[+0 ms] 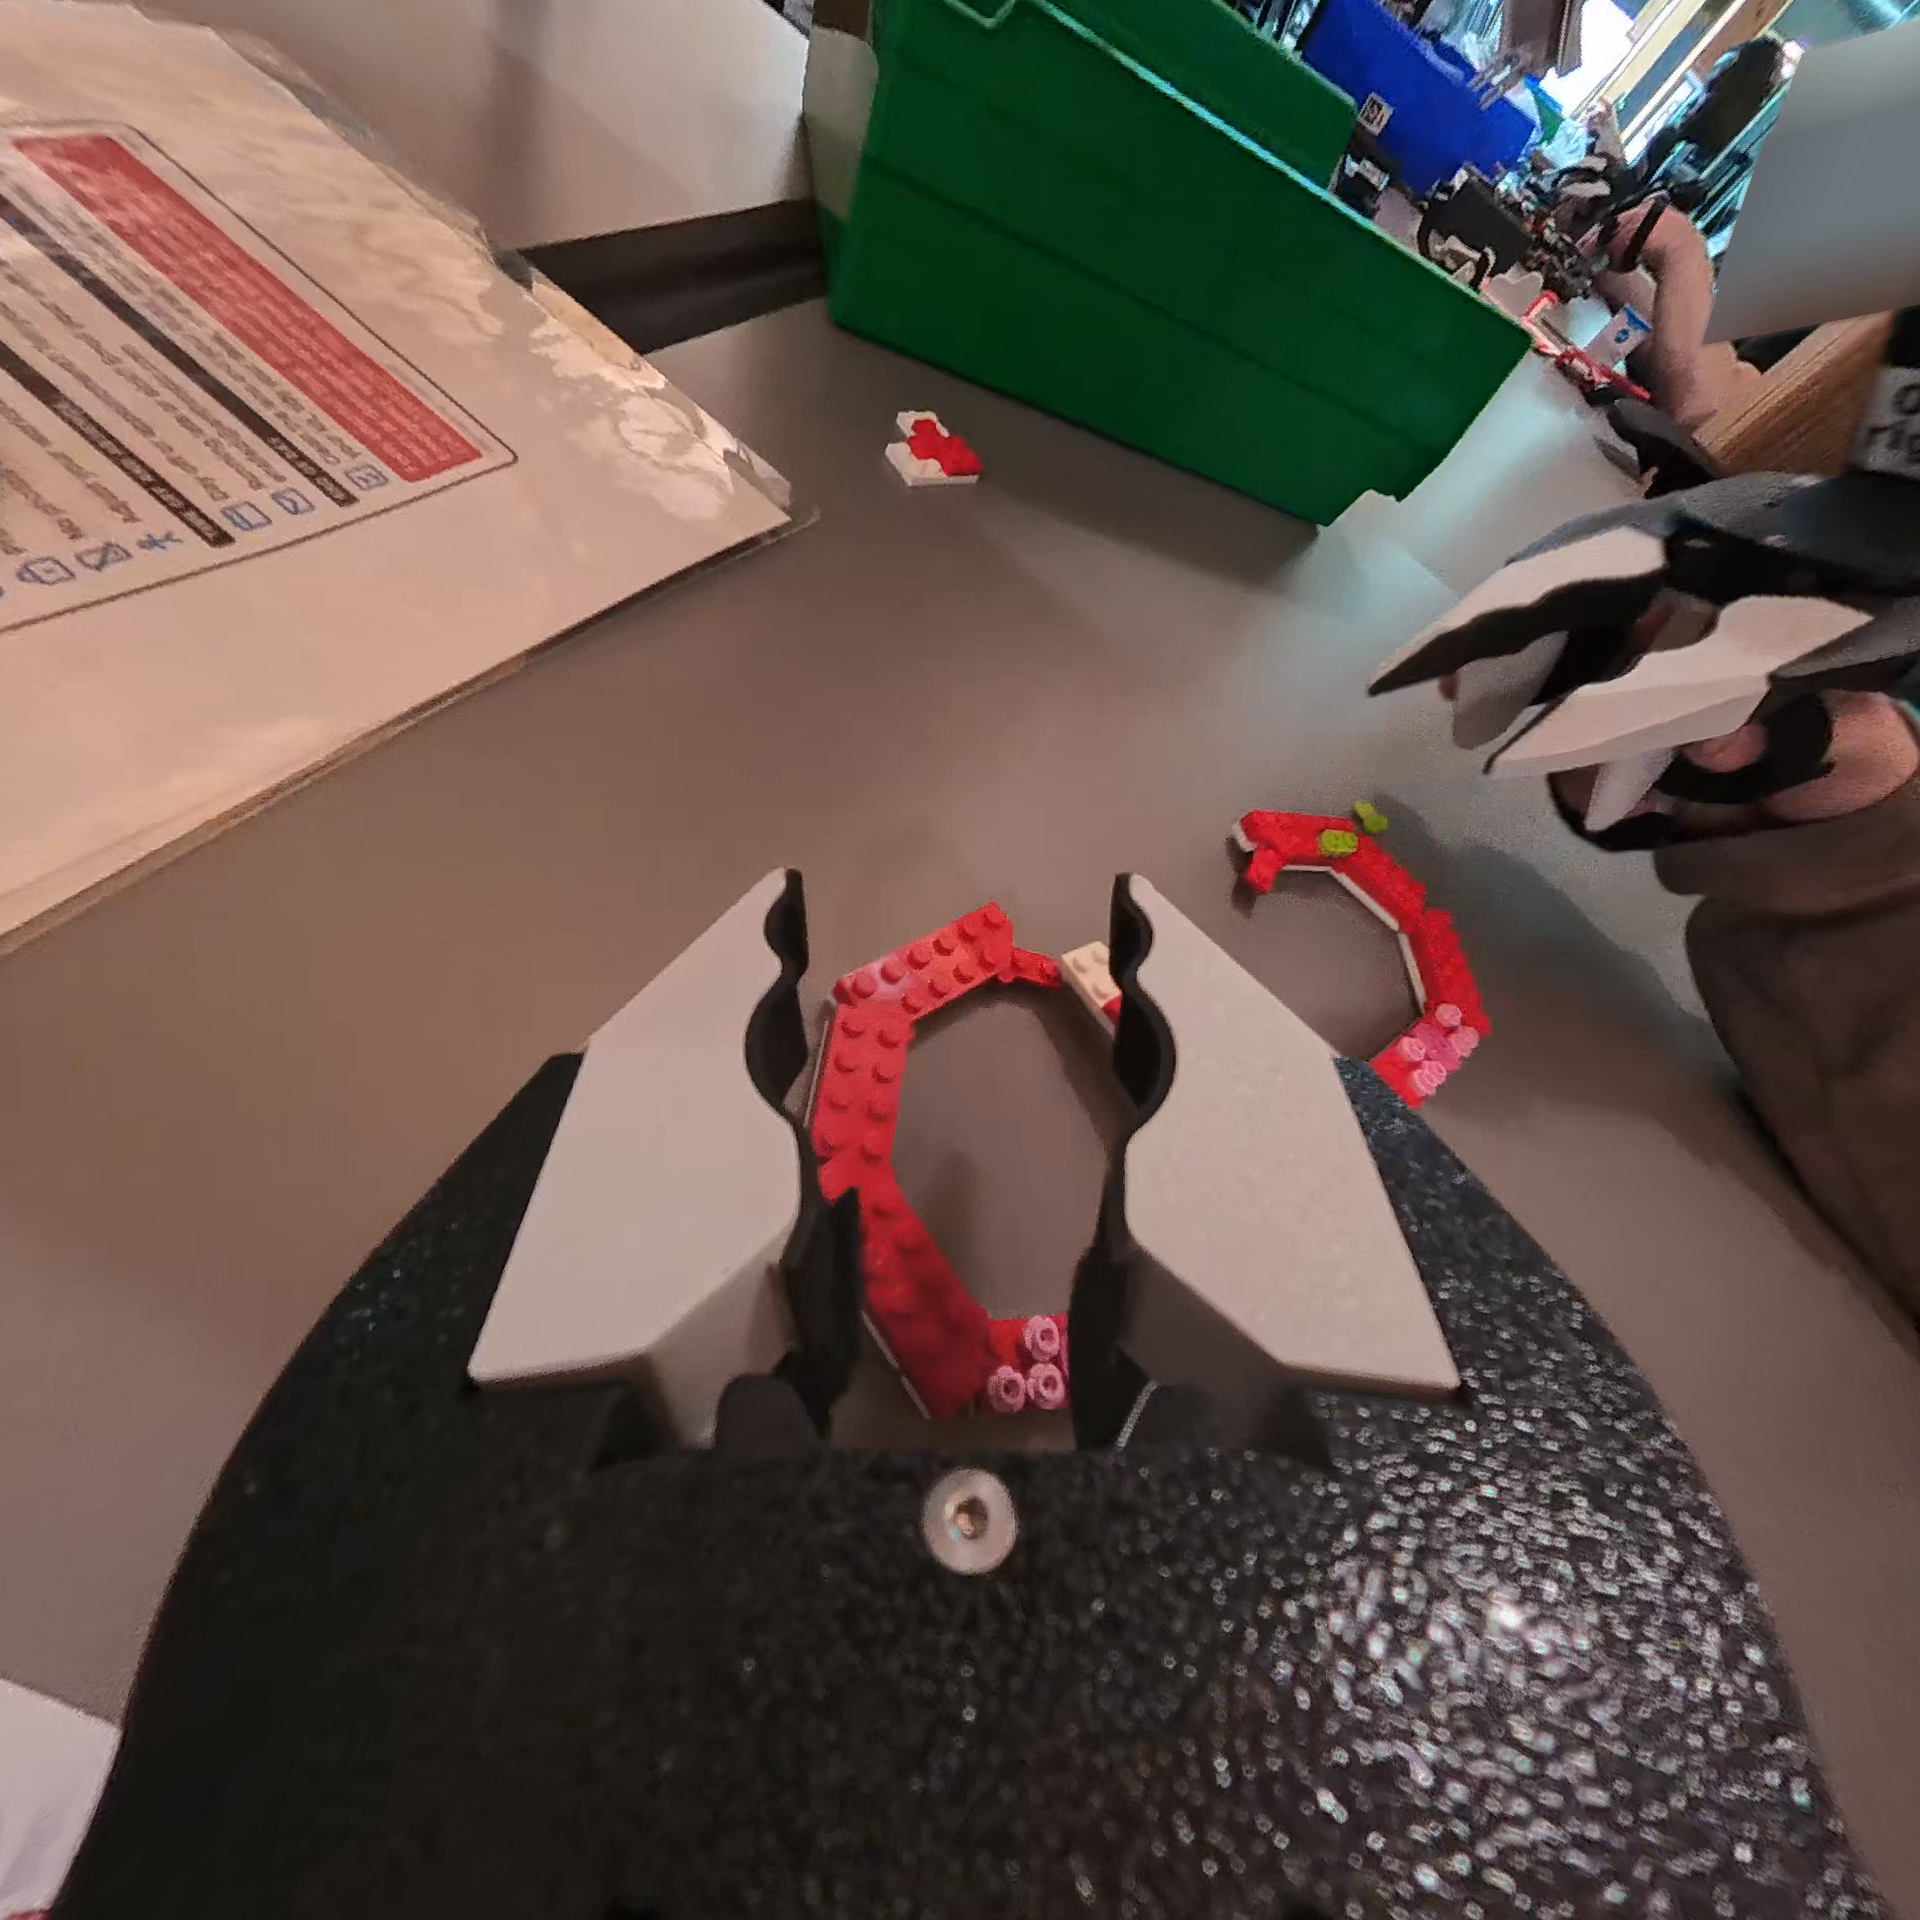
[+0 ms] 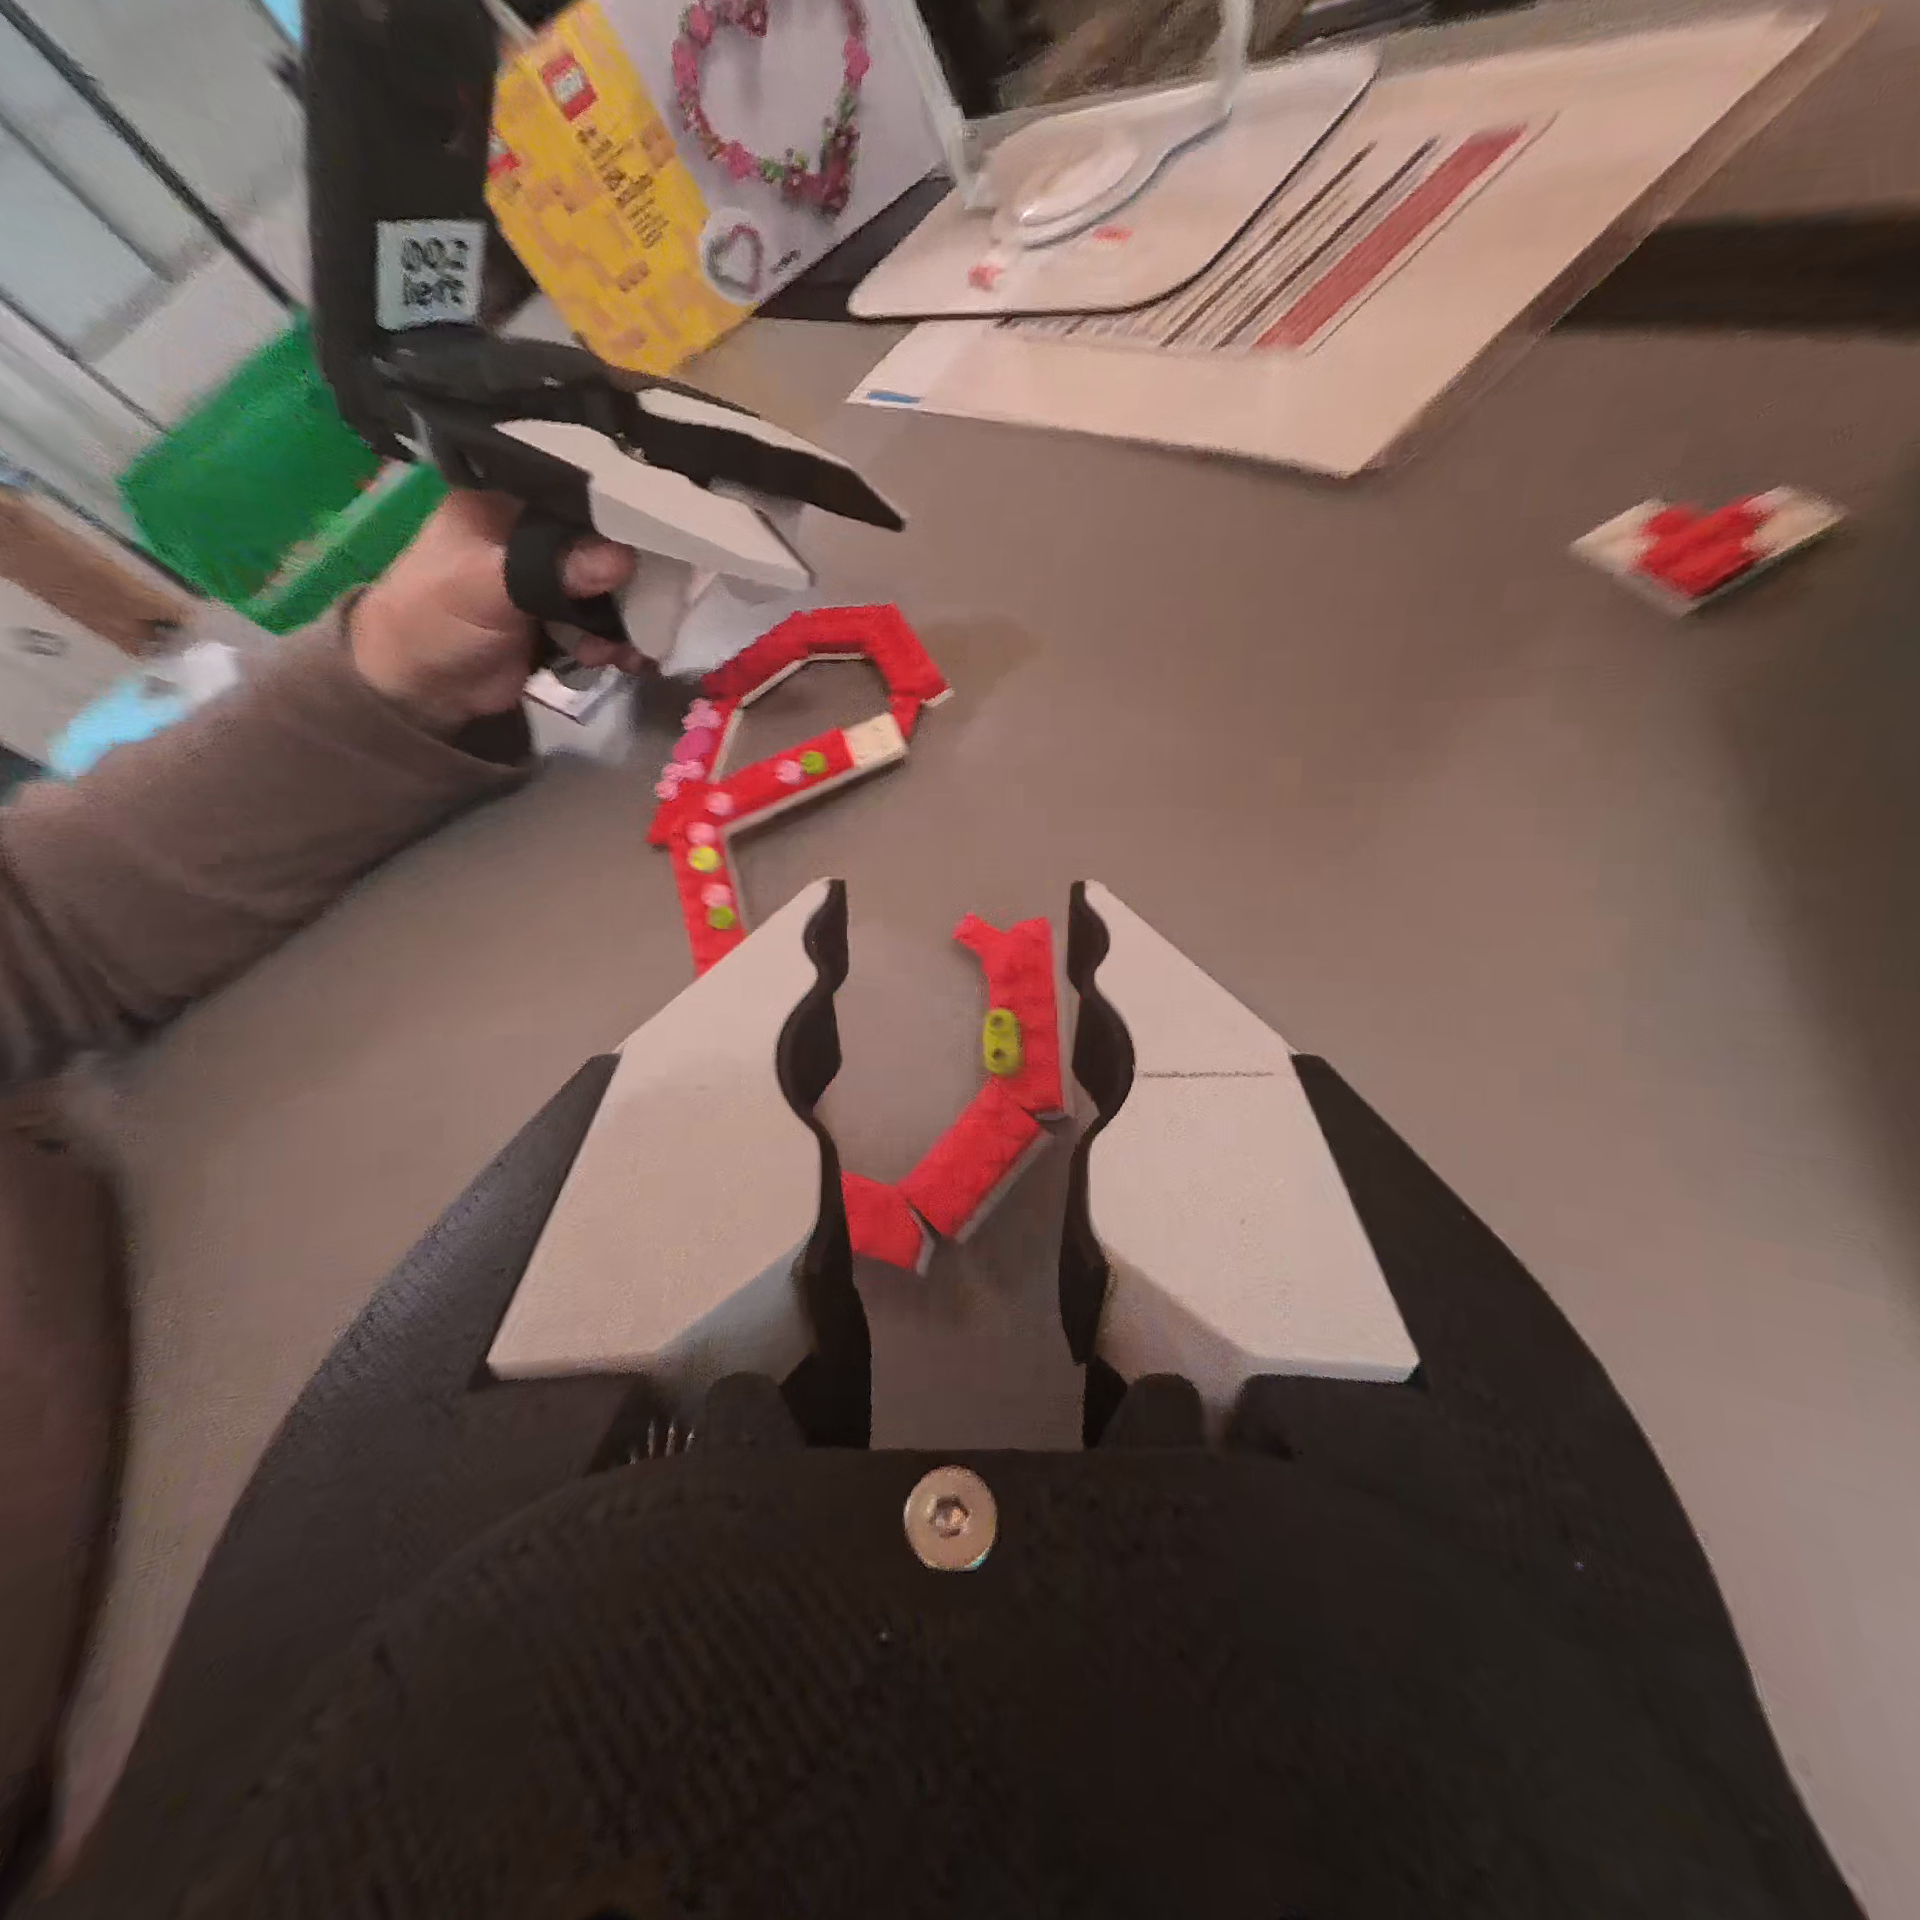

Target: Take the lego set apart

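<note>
A red lego frame lies flat on the grey table in curved sections. My left gripper (image 1: 956, 914) is open and empty, and one looped red section (image 1: 883, 1091) with pink studs and a white end brick (image 1: 1091, 977) lies between its fingers. A second red curve (image 1: 1392, 935) with lime studs lies to the right. My right gripper (image 2: 956, 904) is open and empty, with that red curve (image 2: 997, 1122) and its lime piece (image 2: 1003, 1039) between its fingers. The fingers hide whether the sections join. The looped section (image 2: 821, 655) lies under the left gripper (image 2: 727, 499).
A small red and white lego piece (image 1: 935, 452) lies apart on the table. A green bin (image 1: 1143, 260) stands behind it. A laminated sheet (image 1: 260, 416) lies at the left, and a yellow lego box (image 2: 623, 187) stands farther off. A person's sleeve (image 2: 208, 810) rests on the table.
</note>
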`<action>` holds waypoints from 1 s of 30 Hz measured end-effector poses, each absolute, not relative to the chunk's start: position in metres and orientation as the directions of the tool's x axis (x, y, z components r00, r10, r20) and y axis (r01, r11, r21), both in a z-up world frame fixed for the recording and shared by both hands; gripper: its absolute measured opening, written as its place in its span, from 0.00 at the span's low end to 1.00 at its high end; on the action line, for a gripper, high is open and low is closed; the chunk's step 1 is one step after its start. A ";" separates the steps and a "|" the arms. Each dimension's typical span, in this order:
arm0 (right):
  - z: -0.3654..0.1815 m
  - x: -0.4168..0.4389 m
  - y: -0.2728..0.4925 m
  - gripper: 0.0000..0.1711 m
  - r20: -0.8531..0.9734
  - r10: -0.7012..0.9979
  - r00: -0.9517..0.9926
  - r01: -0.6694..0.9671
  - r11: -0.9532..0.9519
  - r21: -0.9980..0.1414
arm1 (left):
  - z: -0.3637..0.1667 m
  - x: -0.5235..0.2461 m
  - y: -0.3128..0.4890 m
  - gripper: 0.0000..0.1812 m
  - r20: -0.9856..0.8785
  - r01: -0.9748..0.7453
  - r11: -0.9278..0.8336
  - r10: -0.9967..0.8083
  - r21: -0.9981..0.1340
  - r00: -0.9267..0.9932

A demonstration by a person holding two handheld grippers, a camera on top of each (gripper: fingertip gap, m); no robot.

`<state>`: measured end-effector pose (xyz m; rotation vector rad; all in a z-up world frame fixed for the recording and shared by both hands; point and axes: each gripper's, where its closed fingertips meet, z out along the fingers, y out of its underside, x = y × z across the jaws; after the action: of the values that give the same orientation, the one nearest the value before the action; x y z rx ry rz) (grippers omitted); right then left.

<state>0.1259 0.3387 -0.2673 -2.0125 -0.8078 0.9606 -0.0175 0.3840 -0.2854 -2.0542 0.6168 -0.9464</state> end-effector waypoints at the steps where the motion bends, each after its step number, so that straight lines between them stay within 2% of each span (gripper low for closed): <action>1: -0.267 0.136 0.340 0.24 -0.285 0.783 0.553 0.258 -0.486 -0.835 | -0.283 -0.017 0.384 0.30 0.407 -0.096 -0.568 -0.687 -0.817 0.602; 4: -0.281 0.166 0.334 0.23 -0.085 0.797 0.598 0.455 -0.425 -0.783 | -0.277 -0.012 0.381 0.28 0.384 -0.090 -0.525 -0.718 -0.847 0.581; 7: -0.308 0.179 0.321 0.17 -0.041 0.828 0.559 0.588 -0.432 -0.684 | -0.273 -0.009 0.379 0.26 0.336 -0.114 -0.480 -0.746 -0.870 0.576; 11: -0.324 0.176 0.320 0.16 -0.066 0.844 0.532 0.617 -0.440 -0.653 | -0.270 -0.004 0.375 0.25 0.288 -0.141 -0.434 -0.774 -0.890 0.564; 13: -0.325 0.176 0.320 0.14 -0.057 0.848 0.527 0.620 -0.429 -0.657 | -0.267 -0.002 0.373 0.25 0.268 -0.149 -0.413 -0.785 -0.899 0.558; 15: -0.326 0.178 0.320 0.07 -0.049 0.850 0.524 0.628 -0.424 -0.653 | -0.264 -0.003 0.372 0.24 0.245 -0.149 -0.386 -0.793 -0.911 0.558; 18: -0.325 0.179 0.321 0.06 -0.003 0.861 0.509 0.648 -0.386 -0.656 | -0.253 -0.009 0.369 0.24 0.178 -0.127 -0.302 -0.800 -0.945 0.573; 24: -0.284 0.137 0.313 0.06 0.284 0.903 0.321 0.668 -0.003 -0.744 | -0.217 -0.052 0.327 0.24 -0.052 -0.049 0.026 -0.749 -0.998 0.660; 27: -0.263 0.085 0.295 0.06 0.400 0.888 0.227 0.608 0.192 -0.770 | -0.215 -0.075 0.293 0.24 -0.111 -0.067 0.089 -0.737 -0.994 0.667; 30: -0.262 0.017 0.258 0.06 0.401 0.908 0.121 0.517 0.287 -0.807 | -0.222 -0.098 0.264 0.23 -0.132 -0.103 0.085 -0.738 -0.991 0.661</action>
<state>0.0165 0.2577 -0.2617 -1.3655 -1.5342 0.4810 -0.0982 0.2636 -0.2223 -1.4307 0.7541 -0.5480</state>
